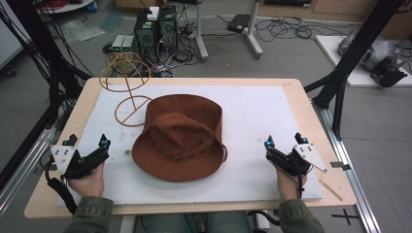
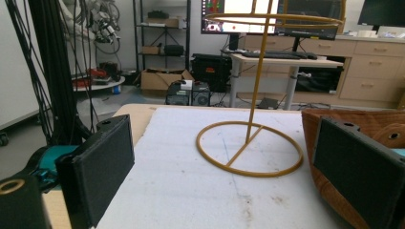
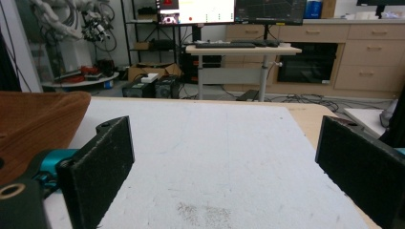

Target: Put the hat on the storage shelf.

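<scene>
Left hand-held gripper (image 1: pixel 87 148) and right hand-held gripper (image 1: pixel 284 145): jaws spread, empty, resting at near tabletop (image 1: pixel 291 92) edge. Brown hat (image 1: pixel 182 138) between them, crown up. Wire stand (image 1: pixel 127 90) beyond left one. Judged: pre-grasp; next, likely pinch brim, lift toward stand.

Looks down and forward from above the near edge, taking in the whole table (image 1: pixel 296 97). Rides low at the near left corner, facing far, close over the white mat (image 2: pixel 191 186). Rides low at the near right, facing likewise. Shared by all three: mat and brown hat (image 1: pixel 182 136).
</scene>
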The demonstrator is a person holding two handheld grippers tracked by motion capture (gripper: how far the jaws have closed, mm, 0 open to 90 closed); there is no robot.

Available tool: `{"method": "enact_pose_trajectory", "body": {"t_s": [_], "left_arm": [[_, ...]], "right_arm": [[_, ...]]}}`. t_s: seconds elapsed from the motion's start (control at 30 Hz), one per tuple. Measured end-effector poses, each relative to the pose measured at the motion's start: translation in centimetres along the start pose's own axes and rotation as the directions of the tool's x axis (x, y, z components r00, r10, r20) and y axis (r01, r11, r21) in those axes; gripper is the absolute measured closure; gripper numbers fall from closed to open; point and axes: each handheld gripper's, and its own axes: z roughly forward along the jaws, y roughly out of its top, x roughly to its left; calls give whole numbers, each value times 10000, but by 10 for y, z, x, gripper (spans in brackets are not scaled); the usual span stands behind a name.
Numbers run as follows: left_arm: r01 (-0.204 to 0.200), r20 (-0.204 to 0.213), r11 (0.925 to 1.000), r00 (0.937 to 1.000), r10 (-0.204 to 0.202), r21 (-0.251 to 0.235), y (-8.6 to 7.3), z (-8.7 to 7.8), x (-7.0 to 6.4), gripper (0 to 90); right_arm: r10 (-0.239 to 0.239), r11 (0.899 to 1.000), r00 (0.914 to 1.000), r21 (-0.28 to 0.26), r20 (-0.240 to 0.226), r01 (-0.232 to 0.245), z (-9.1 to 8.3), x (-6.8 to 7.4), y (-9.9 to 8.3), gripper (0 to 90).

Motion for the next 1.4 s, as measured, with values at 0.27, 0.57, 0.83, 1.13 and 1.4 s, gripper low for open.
{"method": "enact_pose_trajectory", "body": {"t_s": [0.27, 0.57, 0.83, 1.13, 1.4], "left_arm": [[-47, -8, 10000, 10000, 47, -2, -1, 0, 0, 73], [-14, -25, 10000, 10000, 14, 12, -2, 0, 2, 73], [52, -42, 10000, 10000, -52, 39, -2, 0, 4, 75], [102, -140, 9999, 9998, -103, -48, 0, -1, 6, 75], [255, -201, 9997, 9995, -255, -22, -2, -1, 9, 77]], "right_arm": [[512, 9986, 9980, -137, 367, -507, -2, -6, 1, 47], [474, 9988, 9986, -110, 214, -472, 0, -7, -1, 43], [531, 9985, 9985, -119, 141, -529, 3, -7, 4, 43], [718, 9943, 9970, -774, -297, -740, 3, -4, 48, 42], [306, 9916, 9973, -1234, -668, -386, 6, 3, 98, 43]]}}
